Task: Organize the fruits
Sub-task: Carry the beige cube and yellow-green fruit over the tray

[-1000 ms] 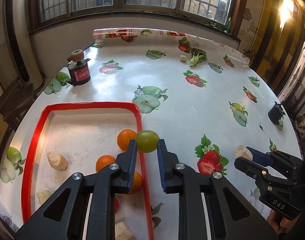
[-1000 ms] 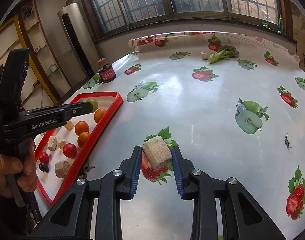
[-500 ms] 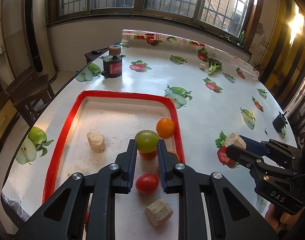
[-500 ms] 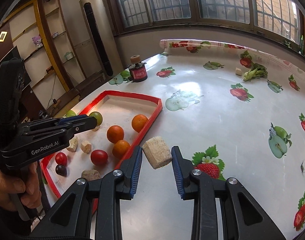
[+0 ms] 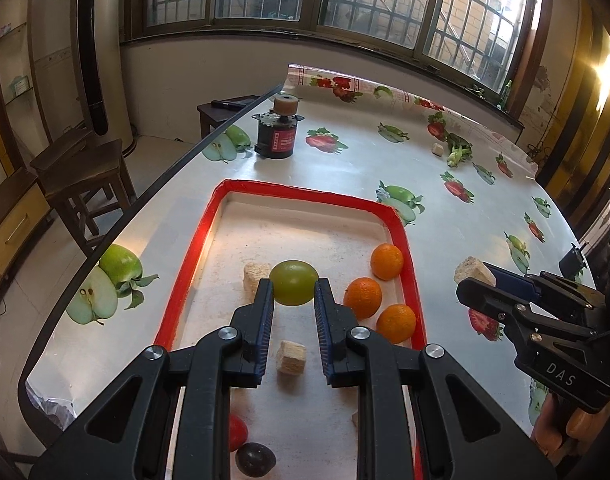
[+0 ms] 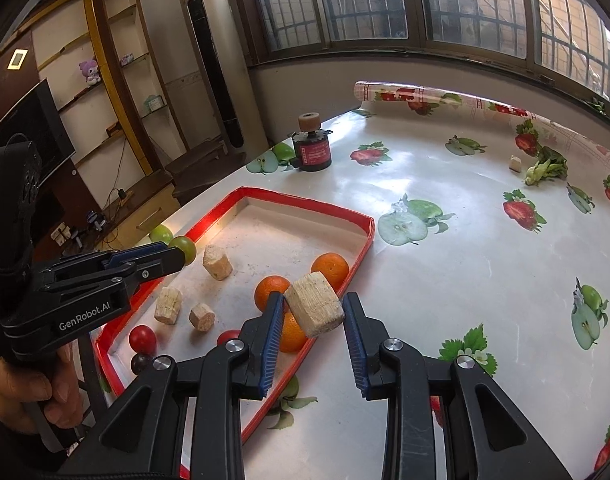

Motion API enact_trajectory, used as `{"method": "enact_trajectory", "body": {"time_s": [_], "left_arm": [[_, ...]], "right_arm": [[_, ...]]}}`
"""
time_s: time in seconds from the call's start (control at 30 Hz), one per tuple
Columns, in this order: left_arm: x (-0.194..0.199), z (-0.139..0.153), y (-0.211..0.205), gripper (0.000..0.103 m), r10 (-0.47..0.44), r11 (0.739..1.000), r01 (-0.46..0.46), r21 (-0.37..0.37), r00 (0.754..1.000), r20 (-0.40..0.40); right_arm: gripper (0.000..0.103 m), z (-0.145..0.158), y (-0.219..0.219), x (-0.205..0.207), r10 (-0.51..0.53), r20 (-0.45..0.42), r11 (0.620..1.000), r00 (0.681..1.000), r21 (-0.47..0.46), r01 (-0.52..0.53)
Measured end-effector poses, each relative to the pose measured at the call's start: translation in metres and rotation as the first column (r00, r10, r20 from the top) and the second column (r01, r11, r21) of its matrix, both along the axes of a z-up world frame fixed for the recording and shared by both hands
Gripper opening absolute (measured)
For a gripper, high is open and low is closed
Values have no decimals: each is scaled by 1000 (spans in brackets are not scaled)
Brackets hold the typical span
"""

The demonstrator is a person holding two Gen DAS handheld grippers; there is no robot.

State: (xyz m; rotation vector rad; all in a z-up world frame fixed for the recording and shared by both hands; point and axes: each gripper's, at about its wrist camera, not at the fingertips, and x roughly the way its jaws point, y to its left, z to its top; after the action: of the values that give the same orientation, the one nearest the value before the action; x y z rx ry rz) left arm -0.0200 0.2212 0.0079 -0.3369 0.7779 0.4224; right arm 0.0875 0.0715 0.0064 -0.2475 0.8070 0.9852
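Note:
My left gripper (image 5: pixel 293 294) is shut on a round green fruit (image 5: pixel 293 282) and holds it above the left part of the red-rimmed tray (image 5: pixel 305 192). My right gripper (image 6: pixel 313 314) is shut on a beige corn-like chunk (image 6: pixel 314 310), held above the tray's right rim (image 6: pixel 367 242). In the tray lie three oranges (image 5: pixel 363 297), several beige chunks (image 5: pixel 290 357), a red tomato (image 5: pixel 237 432) and a dark plum (image 5: pixel 255 458). The right gripper with its chunk (image 5: pixel 471 270) shows at the right of the left wrist view; the left gripper with the green fruit (image 6: pixel 185 249) shows at the left of the right wrist view.
The table wears a white cloth printed with fruit (image 6: pixel 465 280). A black-and-red jar with a cork top (image 5: pixel 277 136) stands beyond the tray. A green vegetable (image 6: pixel 545 168) and a small beige chunk (image 6: pixel 515 163) lie far back. The table's left edge (image 5: pixel 117 236) is close to the tray.
My left gripper has carried the green fruit leftward from the tray's right rim to over the tray's left part. My right gripper has carried the chunk left, up to the tray's right rim.

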Motion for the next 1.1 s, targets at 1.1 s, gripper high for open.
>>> {"method": "enact_trajectory", "body": {"time_s": [1.1], "left_arm": [[54,-23,62,18,23,1000,-23,-3,995,-99]], "right_arm": [[31,-27,95,60,41,-40,996,998,-72,-43]]}}
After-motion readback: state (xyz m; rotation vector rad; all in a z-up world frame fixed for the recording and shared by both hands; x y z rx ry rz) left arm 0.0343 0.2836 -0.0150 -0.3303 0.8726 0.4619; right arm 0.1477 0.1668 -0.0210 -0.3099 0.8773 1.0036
